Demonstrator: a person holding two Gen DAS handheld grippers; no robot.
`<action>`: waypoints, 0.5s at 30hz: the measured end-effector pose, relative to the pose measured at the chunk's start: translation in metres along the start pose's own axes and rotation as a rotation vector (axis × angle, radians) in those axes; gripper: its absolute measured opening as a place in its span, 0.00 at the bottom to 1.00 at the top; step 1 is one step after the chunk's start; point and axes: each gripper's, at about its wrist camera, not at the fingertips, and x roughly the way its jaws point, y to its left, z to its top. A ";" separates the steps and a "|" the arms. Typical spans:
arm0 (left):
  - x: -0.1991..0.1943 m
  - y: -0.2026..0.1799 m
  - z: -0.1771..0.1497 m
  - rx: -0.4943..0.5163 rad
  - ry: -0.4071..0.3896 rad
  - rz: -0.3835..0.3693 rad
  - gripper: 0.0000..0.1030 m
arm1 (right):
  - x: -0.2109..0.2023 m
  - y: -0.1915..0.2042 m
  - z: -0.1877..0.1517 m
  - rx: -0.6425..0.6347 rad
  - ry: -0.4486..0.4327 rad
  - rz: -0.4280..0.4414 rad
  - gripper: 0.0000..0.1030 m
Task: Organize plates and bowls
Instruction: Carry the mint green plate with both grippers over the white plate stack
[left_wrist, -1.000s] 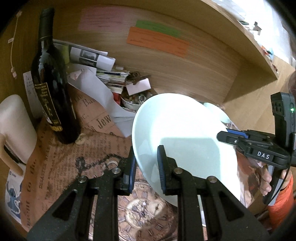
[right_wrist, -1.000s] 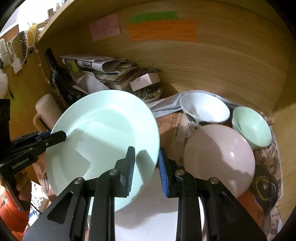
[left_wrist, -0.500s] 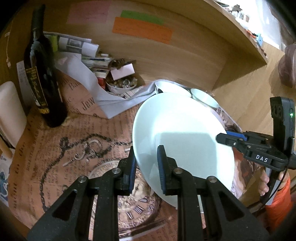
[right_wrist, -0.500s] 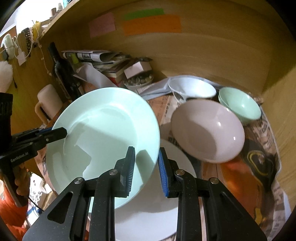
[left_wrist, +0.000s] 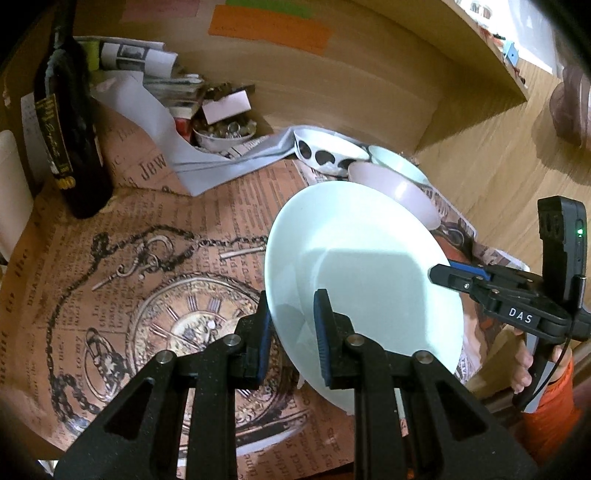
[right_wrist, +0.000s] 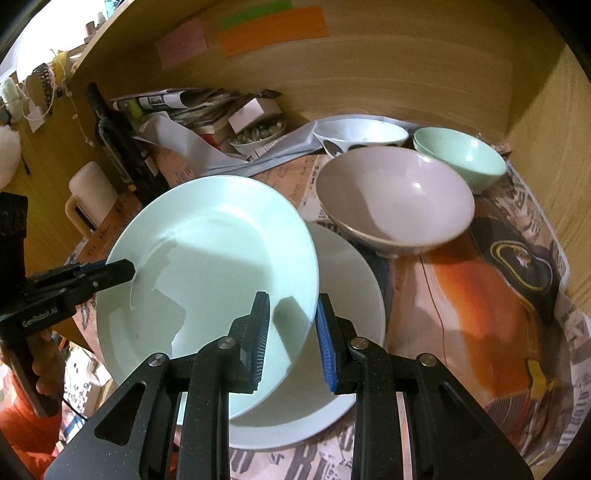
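Both grippers hold a pale mint plate (left_wrist: 369, 266) by opposite rims, tilted in the air. My left gripper (left_wrist: 291, 332) is shut on its left rim. My right gripper (right_wrist: 293, 332) is shut on its right rim; the plate (right_wrist: 214, 258) hangs over a white plate (right_wrist: 351, 295) lying on the newspaper. The right gripper also shows in the left wrist view (left_wrist: 458, 275), and the left gripper in the right wrist view (right_wrist: 110, 271). Behind stand a pink bowl (right_wrist: 395, 199), a mint bowl (right_wrist: 458, 155) and a white patterned bowl (right_wrist: 358, 134).
A dark wine bottle (left_wrist: 70, 122) stands at the back left beside a cream mug (right_wrist: 88, 195). Papers and a small dish of trinkets (left_wrist: 225, 133) crowd the back wall. Wooden walls (right_wrist: 369, 74) enclose the back and right. Printed newspaper (left_wrist: 129, 277) covers the surface.
Both grippers have pulled back and lowered with the mint plate. The white plate beneath and the bowls behind have come further into view.
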 end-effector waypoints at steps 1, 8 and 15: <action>0.001 -0.001 -0.001 0.002 0.004 0.000 0.20 | 0.000 -0.001 -0.002 0.004 0.000 -0.004 0.22; 0.014 -0.009 -0.004 0.029 0.035 0.006 0.20 | 0.001 -0.011 -0.011 0.028 0.009 -0.019 0.22; 0.026 -0.020 -0.003 0.071 0.061 0.021 0.20 | 0.001 -0.022 -0.016 0.054 0.024 -0.032 0.22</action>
